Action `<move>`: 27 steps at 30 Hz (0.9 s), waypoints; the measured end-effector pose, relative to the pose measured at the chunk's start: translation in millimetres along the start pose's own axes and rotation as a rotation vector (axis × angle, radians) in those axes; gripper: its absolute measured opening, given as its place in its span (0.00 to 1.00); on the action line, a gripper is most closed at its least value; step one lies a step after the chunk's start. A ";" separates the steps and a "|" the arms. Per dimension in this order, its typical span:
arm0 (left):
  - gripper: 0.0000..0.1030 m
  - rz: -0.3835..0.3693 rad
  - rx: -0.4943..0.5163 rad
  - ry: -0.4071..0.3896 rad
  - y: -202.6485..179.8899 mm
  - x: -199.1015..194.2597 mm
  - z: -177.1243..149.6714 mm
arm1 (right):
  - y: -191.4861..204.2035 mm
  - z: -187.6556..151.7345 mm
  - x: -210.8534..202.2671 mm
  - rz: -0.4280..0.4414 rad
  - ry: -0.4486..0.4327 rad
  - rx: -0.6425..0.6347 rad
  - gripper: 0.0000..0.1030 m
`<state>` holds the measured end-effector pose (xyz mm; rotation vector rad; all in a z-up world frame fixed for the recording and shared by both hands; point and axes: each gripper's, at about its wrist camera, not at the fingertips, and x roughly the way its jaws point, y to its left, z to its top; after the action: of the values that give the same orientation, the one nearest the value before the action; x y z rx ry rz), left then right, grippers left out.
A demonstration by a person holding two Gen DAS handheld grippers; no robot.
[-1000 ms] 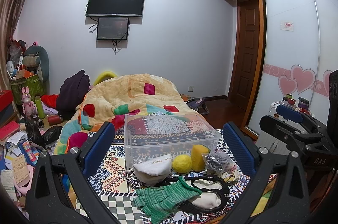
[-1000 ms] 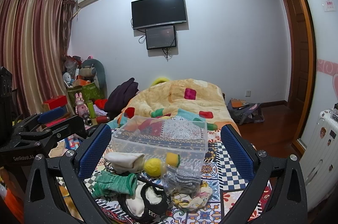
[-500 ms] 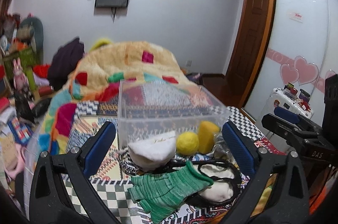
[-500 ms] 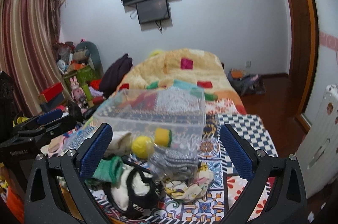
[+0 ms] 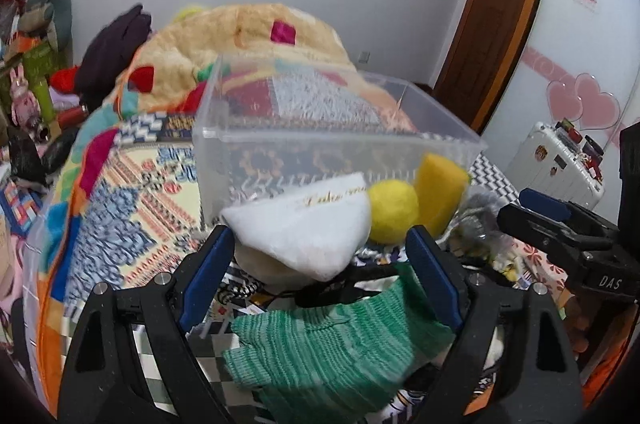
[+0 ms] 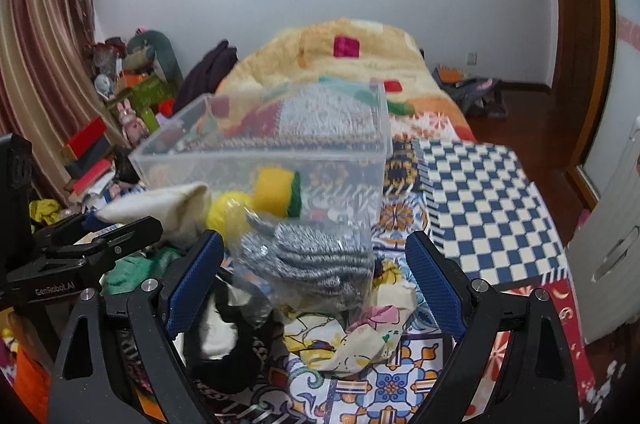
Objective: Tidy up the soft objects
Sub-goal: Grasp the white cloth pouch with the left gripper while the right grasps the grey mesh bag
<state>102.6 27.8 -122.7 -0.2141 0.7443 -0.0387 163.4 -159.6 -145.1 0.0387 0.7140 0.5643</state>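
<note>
1. Soft things lie heaped on the patterned bedspread [image 6: 404,384] just in front of a clear plastic bin [image 5: 320,144]; the bin's inside looks bare, with only the bedspread pattern showing through its walls.
2. Against the bin's near wall sit a white pouch [image 5: 304,228], a yellow ball [image 5: 392,208] and a yellow sponge [image 5: 438,190] that has a green face in the right view.
3. Nearer the cameras are a green knit glove [image 5: 332,360], a bag of grey socks [image 6: 316,260], a floral cloth [image 6: 352,332] and a black-and-white slipper [image 6: 224,344].
4. The left claw [image 5: 318,270] is spread wide, its blue pads either side of the white pouch and above the green glove, gripping nothing.
5. The right claw [image 6: 314,278] is also spread wide, its pads flanking the sock bag without closing on it.
</note>
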 end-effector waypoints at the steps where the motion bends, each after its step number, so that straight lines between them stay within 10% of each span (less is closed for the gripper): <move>1: 0.86 -0.004 -0.014 0.008 1.8 3.7 -0.5 | 0.5 1.0 3.9 0.001 0.011 0.004 0.89; 14: 0.42 0.001 -0.027 0.026 7.6 9.0 -2.0 | 1.7 -1.7 11.4 0.022 0.047 0.002 0.52; 27: 0.25 0.013 -0.032 -0.088 12.3 -34.6 12.6 | 9.0 14.3 -19.9 0.049 -0.069 -0.023 0.51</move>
<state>85.1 45.8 -93.2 -0.2403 0.6589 -0.0048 155.9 -159.8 -120.1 0.0539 0.6403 0.6153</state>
